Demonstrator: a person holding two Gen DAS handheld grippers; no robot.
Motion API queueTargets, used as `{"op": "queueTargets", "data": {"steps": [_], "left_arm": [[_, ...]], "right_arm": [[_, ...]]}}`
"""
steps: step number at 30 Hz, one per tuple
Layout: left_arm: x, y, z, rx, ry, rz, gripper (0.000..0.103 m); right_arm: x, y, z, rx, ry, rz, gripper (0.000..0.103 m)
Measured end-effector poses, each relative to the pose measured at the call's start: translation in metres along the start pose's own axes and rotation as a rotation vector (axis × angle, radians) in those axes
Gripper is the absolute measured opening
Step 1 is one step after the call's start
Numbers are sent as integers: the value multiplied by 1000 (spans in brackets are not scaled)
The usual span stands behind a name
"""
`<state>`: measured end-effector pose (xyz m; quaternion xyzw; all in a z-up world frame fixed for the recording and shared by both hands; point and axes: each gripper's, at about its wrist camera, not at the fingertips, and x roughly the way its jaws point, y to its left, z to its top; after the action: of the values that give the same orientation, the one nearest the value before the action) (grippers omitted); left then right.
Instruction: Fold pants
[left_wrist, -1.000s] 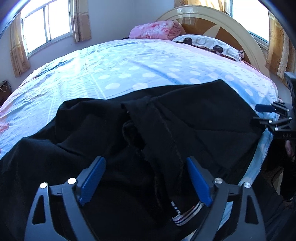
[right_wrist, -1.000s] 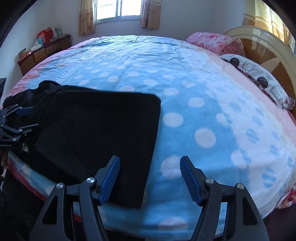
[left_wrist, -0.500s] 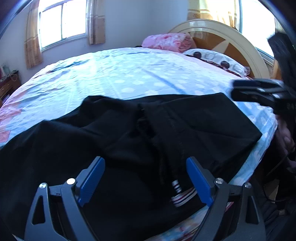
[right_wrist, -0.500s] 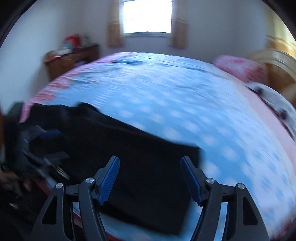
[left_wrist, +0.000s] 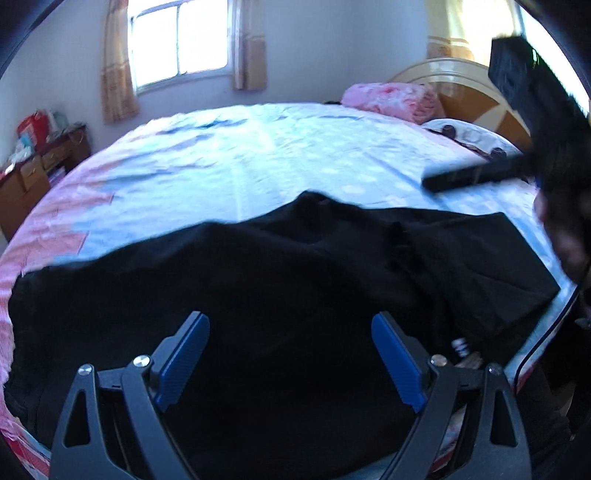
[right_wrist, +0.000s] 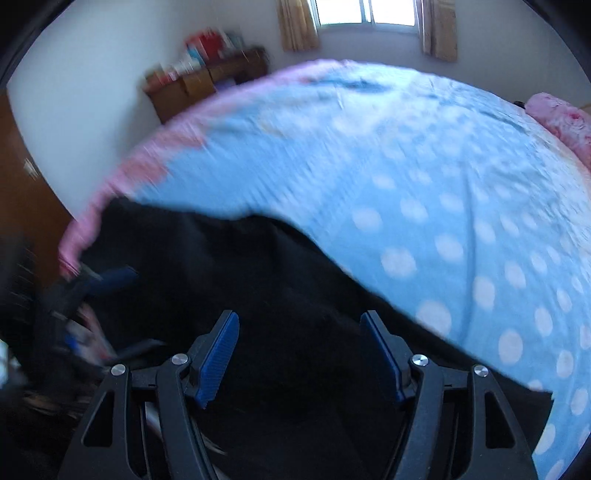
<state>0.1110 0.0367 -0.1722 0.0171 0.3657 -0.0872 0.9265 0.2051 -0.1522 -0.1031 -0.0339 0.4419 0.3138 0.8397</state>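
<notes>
Black fabric pants (left_wrist: 295, 280) sprawled rumpled along the near edge of the blue polka-dot bed sheet (left_wrist: 258, 162).

The black left gripper with blue pads (left_wrist: 290, 360) hovers low over them, jaws spread wide, empty; the matching right gripper (right_wrist: 300, 358) likewise hangs wide apart above the dark cloth.

The black pants (left_wrist: 280, 295) ran past the lower edge behind the left gripper's fingers (left_wrist: 183, 354). Ahead-left of the right gripper's fingers (right_wrist: 218, 356), the left gripper (right_wrist: 107, 280) and the dresser (right_wrist: 207, 85) were smeared by blur.
</notes>
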Motion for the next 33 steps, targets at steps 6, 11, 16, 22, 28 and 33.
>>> {"op": "queueTargets", "data": {"steps": [6, 11, 16, 22, 28, 33], "left_arm": [[7, 5, -4, 4, 21, 0, 92], [11, 3, -7, 34, 31, 9, 93], [15, 2, -12, 48, 26, -2, 99], [18, -5, -17, 87, 10, 18, 103], [9, -1, -13, 76, 12, 24, 103], [-20, 20, -4, 80, -34, 91, 103]], "right_arm": [[64, 7, 45, 147, 114, 230, 55], [106, 4, 57, 201, 199, 245, 49], [116, 4, 61, 167, 209, 186, 8], [131, -15, 68, 214, 210, 189, 4], [127, -12, 70, 199, 208, 179, 22], [71, 3, 82, 118, 76, 118, 50]]}}
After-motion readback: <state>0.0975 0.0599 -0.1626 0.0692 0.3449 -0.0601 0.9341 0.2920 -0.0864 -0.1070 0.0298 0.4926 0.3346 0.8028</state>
